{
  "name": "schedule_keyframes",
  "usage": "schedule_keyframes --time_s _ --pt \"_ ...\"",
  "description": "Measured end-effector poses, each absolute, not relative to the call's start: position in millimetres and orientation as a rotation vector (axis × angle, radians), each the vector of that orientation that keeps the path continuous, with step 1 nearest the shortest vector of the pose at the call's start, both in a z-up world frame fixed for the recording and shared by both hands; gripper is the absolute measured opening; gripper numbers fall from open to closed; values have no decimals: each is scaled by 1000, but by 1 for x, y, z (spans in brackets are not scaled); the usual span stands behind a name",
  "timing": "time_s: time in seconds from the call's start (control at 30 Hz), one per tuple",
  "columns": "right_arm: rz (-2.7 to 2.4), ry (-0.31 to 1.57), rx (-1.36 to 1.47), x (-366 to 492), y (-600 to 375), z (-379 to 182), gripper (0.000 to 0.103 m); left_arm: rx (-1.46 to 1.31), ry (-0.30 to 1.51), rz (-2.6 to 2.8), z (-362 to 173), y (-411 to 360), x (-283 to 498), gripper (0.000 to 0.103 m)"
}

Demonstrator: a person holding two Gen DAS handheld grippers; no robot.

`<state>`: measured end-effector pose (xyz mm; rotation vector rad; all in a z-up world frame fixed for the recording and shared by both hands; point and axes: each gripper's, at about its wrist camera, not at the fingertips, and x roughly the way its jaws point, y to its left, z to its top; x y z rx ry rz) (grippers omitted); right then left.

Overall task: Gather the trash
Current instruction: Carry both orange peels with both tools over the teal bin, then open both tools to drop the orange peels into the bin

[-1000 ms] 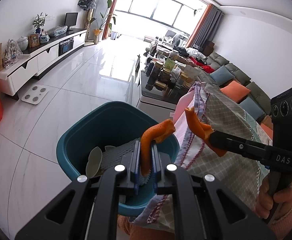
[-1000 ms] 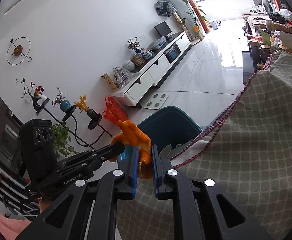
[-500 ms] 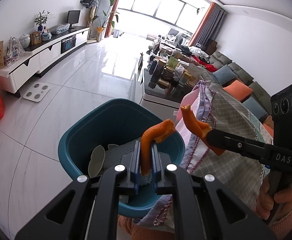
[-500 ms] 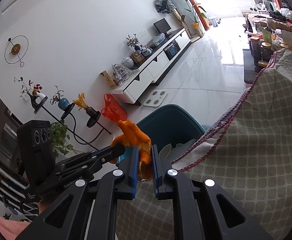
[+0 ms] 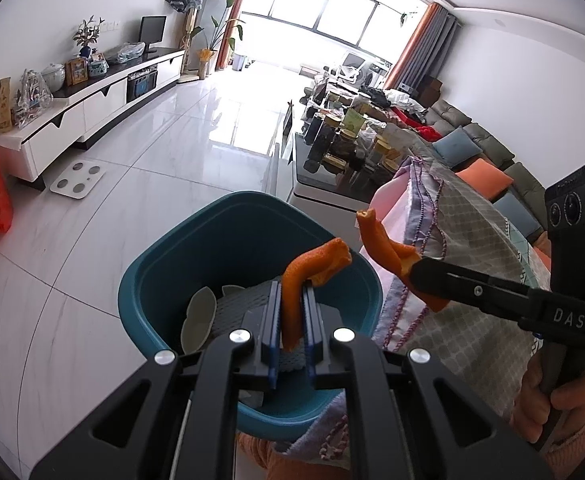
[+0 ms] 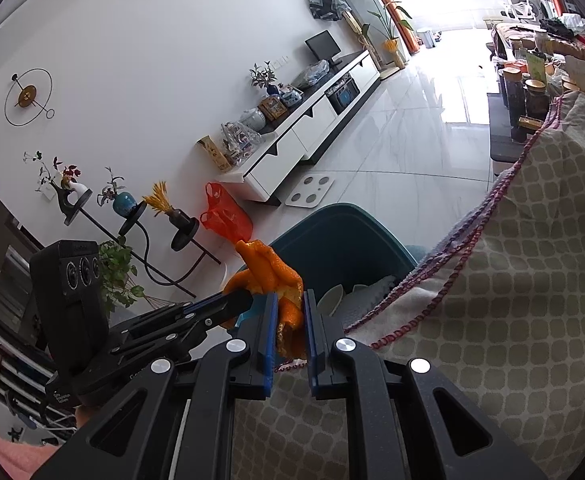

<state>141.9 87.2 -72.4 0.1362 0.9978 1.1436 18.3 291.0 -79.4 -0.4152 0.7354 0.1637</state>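
We are holding the left gripper [image 5: 292,320] clamped on a curled strip of orange peel [image 5: 300,280], directly over the open teal bin [image 5: 164,264]. We are holding the right gripper [image 6: 290,328] clamped on a second piece of peel [image 6: 276,276], just beside the first, over the checked cloth [image 6: 512,280] lying against the bin's near rim. Inside the bin, a pale shell-like scrap [image 5: 198,320] is lying on grey mesh. Beyond, a scale [image 5: 78,180] is sitting on the tiled floor by a white cabinet [image 5: 72,116].
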Motion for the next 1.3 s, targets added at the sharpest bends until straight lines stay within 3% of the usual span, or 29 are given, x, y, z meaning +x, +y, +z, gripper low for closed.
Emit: schedule_keyframes --time_s 1.03,1.3 --pt "1065 1084 141 155 114 -89 16 -451 784 207 -96 292 35 13" --pt "1053 1094 177 159 108 -91 18 -483 787 213 -102 298 33 22"
